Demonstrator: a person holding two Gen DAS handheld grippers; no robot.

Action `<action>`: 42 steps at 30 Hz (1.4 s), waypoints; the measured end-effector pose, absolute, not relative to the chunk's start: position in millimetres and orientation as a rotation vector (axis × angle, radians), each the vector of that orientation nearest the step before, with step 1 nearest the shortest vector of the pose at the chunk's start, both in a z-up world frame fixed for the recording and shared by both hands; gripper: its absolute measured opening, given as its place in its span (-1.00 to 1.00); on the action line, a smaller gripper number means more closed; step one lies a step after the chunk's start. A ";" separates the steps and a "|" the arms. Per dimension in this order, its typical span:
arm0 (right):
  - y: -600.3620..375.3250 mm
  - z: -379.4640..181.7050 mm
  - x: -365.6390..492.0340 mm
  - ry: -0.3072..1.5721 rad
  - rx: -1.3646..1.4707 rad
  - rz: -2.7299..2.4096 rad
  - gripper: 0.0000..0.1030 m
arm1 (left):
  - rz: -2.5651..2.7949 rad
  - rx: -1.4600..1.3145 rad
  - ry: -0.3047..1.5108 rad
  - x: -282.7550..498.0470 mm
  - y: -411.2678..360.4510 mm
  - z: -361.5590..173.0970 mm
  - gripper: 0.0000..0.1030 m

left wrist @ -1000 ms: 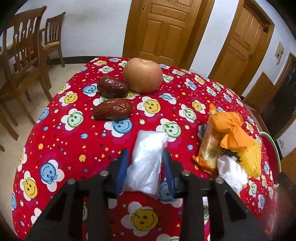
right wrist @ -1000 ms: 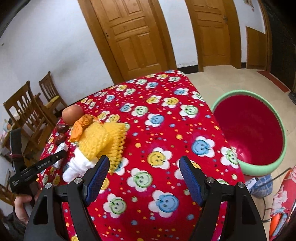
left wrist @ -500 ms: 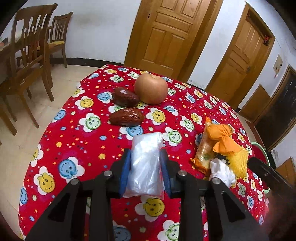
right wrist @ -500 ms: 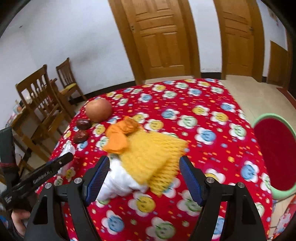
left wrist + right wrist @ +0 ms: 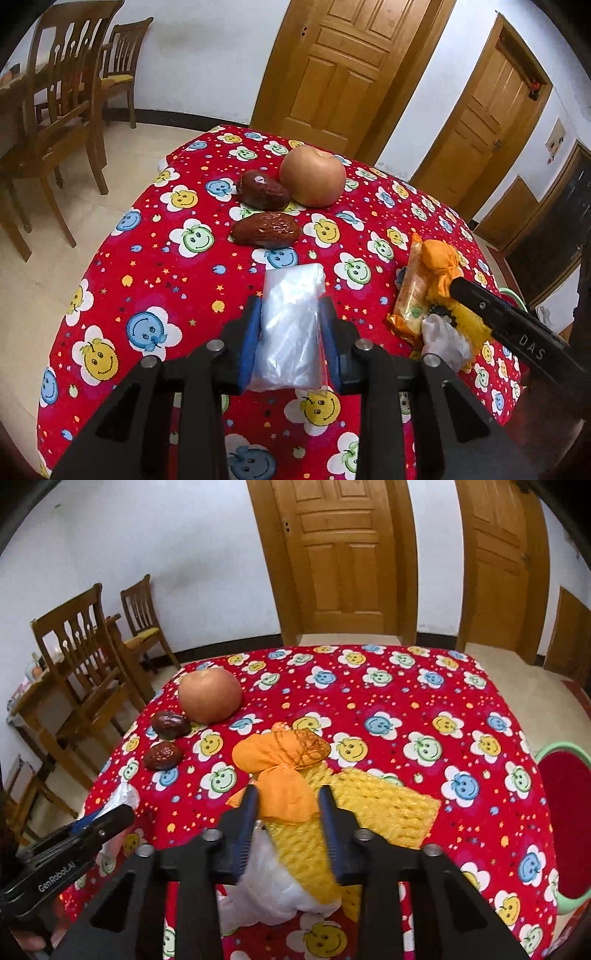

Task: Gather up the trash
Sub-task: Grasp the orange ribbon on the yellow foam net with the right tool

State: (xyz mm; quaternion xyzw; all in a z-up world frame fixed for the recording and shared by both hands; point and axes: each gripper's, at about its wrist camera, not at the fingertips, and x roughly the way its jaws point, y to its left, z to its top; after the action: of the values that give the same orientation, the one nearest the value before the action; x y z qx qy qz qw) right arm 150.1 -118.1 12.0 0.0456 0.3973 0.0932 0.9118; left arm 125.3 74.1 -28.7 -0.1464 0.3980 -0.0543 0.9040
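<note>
Both grippers clamped on trash over the red smiley tablecloth (image 5: 155,266).

The left gripper (image 5: 290,339) had its blue pads pressed on a clear plastic bag (image 5: 290,328) between its fingers. The right gripper (image 5: 289,819), jaws just closed, pinched the trash bundle: orange netting (image 5: 284,764) between the fingertips, yellow foam net (image 5: 384,808) just right of them, white wad (image 5: 273,890) beneath. An apple (image 5: 209,695) and two dates (image 5: 163,755) lay beyond, to the left.
</note>
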 end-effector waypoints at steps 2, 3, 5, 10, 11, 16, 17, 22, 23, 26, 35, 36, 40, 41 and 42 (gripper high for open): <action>-120.5 13.6 149.2 0.813 0.100 0.203 -0.71 | -0.117 -0.302 0.821 124.8 73.3 -28.1 -0.39; -121.4 14.6 148.0 0.807 0.105 0.207 -0.73 | -0.118 -0.302 0.821 124.2 72.6 -27.6 -0.39; -123.4 17.7 145.0 0.795 0.110 0.218 -0.83 | -0.123 -0.301 0.819 123.1 71.3 -26.2 -0.39; -128.3 29.9 132.4 0.743 0.125 0.231 -0.90 | -0.136 -0.299 0.807 119.2 68.1 -19.7 -0.39; -129.2 31.8 130.5 0.739 0.126 0.232 -0.90 | -0.138 -0.298 0.804 118.5 66.9 -18.2 -0.39; -136.9 39.8 122.1 0.716 0.142 0.232 -0.97 | -0.148 -0.299 0.801 115.3 63.2 -13.5 -0.39; -139.6 41.8 119.2 0.708 0.148 0.228 -0.97 | -0.150 -0.296 0.799 114.4 62.1 -12.5 -0.39; -147.3 44.7 114.4 0.706 0.158 0.233 -0.89 | -0.153 -0.295 0.793 112.8 59.3 -9.8 -0.39; -147.2 44.2 115.2 0.711 0.160 0.236 -0.85 | -0.152 -0.298 0.792 112.5 59.3 -9.7 -0.39; -143.8 41.5 117.7 0.723 0.171 0.247 -0.21 | -0.151 -0.299 0.793 112.3 60.0 -9.6 -0.39; -114.1 23.6 136.4 0.770 0.073 0.254 -0.12 | -0.136 -0.316 0.795 112.1 69.6 -11.6 -0.39; -111.4 21.1 137.9 0.772 0.056 0.246 -0.12 | -0.135 -0.318 0.796 112.3 70.4 -12.1 -0.39; -107.0 11.7 143.1 0.787 0.008 0.213 -0.40 | -0.135 -0.322 0.800 113.3 71.7 -13.5 -0.39; -107.3 10.3 143.7 0.789 0.001 0.205 -0.60 | -0.134 -0.322 0.800 113.4 71.7 -13.6 -0.39; -108.7 9.7 143.7 0.788 0.002 0.203 -0.62 | -0.135 -0.322 0.799 113.4 71.5 -13.5 -0.39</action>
State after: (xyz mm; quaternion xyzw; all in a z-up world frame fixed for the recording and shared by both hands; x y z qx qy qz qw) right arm 143.7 -108.7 9.7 0.0009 0.3832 0.0988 0.9184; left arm 113.4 71.5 -13.5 -0.1561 0.3872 -0.0652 0.9063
